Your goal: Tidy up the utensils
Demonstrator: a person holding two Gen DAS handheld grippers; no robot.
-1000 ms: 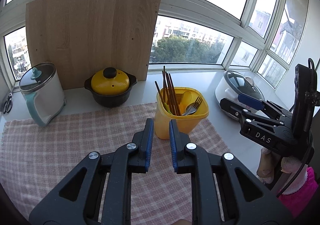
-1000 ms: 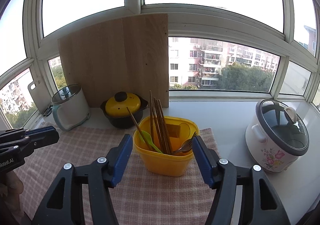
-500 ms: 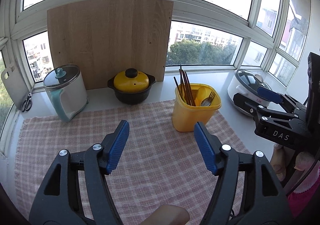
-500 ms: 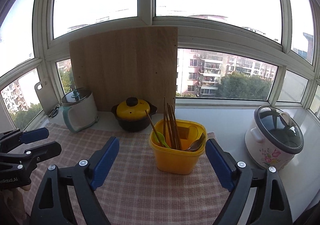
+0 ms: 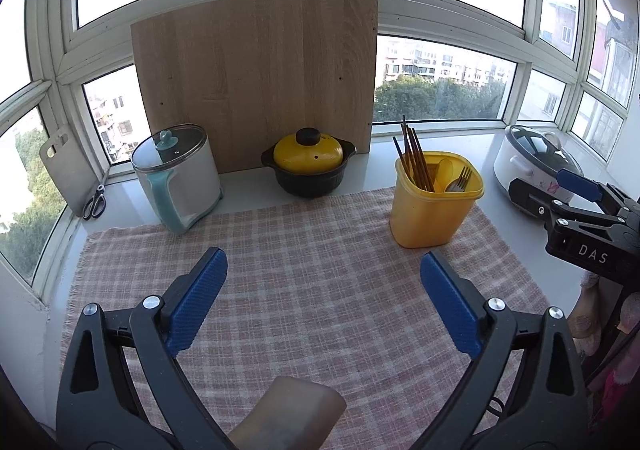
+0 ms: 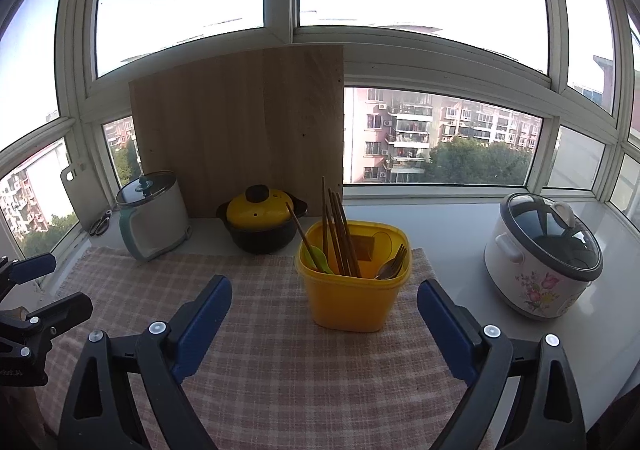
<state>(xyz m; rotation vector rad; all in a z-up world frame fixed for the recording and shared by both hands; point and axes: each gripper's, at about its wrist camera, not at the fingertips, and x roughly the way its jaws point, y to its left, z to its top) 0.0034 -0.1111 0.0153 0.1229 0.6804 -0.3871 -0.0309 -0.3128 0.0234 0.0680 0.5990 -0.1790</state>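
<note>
While I hold both tongs up over the checked cloth [image 5: 320,290], nothing is in them. My left tongs [image 5: 323,302] are wide apart, and my right tongs [image 6: 324,326] are wide apart too.

Biggest first: the wooden board [image 5: 256,82] leans on the window. Then comes the rice cooker [image 6: 540,254] off to the right, the kettle [image 5: 176,174] on the left, and the black pot [image 5: 308,166] with its yellow lid.

Next is the yellow tub [image 6: 354,278], standing on the far right part of the cloth. It looks light, so I think it could tip if I bump it.

Inside it stand the chopsticks [image 6: 340,234], the forks [image 6: 394,264] and a green spoon [image 6: 320,258] (all leaning on the rim). I think the chopsticks are thin, stiff and a bit slippery, so I would pinch them near the top ends that stick out. The forks sit low and look harder to grab.
</note>
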